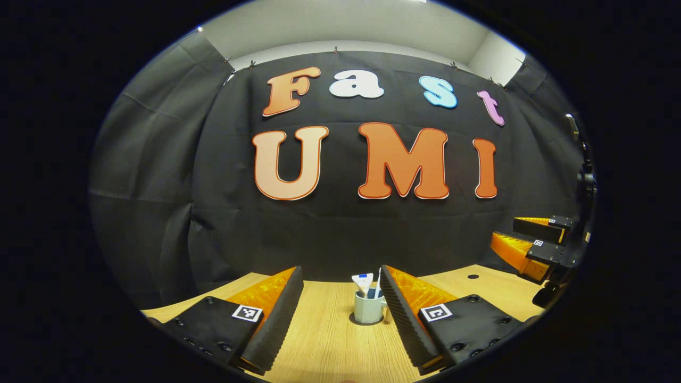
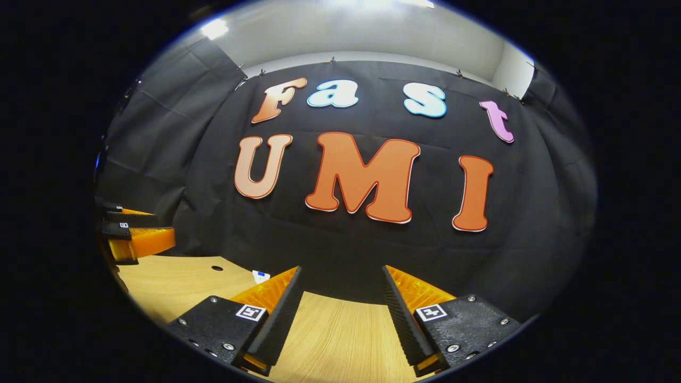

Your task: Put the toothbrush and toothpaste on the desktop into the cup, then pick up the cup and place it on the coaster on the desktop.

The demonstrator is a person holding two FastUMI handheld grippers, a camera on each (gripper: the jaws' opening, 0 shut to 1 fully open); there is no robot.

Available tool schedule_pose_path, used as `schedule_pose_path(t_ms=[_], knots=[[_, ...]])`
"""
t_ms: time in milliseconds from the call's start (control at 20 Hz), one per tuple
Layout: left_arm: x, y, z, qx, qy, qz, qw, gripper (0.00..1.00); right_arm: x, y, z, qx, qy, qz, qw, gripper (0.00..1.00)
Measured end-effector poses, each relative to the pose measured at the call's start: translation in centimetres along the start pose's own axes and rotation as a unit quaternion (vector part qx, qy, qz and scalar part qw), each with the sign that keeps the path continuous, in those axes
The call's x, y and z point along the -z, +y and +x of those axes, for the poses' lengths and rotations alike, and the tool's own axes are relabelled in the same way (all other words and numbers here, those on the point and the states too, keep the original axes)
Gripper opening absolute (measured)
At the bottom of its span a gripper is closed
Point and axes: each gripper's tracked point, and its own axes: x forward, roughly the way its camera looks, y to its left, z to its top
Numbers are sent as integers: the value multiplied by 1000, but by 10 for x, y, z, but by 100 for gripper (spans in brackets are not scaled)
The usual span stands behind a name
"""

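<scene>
A pale mug-shaped cup (image 1: 368, 310) stands upright on the wooden desktop (image 1: 330, 340). The white and blue toothpaste tube (image 1: 363, 281) and a thin white toothbrush (image 1: 378, 281) stand inside it. A dark edge shows under its base; I cannot tell whether that is the coaster or shadow. My left gripper (image 1: 340, 269) is open, and the cup stands beyond it, close to the right finger's tip. In the right gripper view my right gripper (image 2: 341, 269) is open with nothing between its fingers, and the toothpaste top (image 2: 260, 276) peeks past its left finger.
The right gripper (image 1: 504, 230) hangs at the right edge of the left gripper view, above the desk. The left gripper (image 2: 165, 224) sits at the far left of the right gripper view. A small round hole (image 2: 216, 268) marks the desktop near the back.
</scene>
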Motion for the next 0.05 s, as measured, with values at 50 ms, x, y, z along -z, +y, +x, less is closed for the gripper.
schedule_pose_path(t_ms=[50], knots=[[0,-2,1,2,0,1,1000,91,2,-1,1,2,3,3,1000,87]])
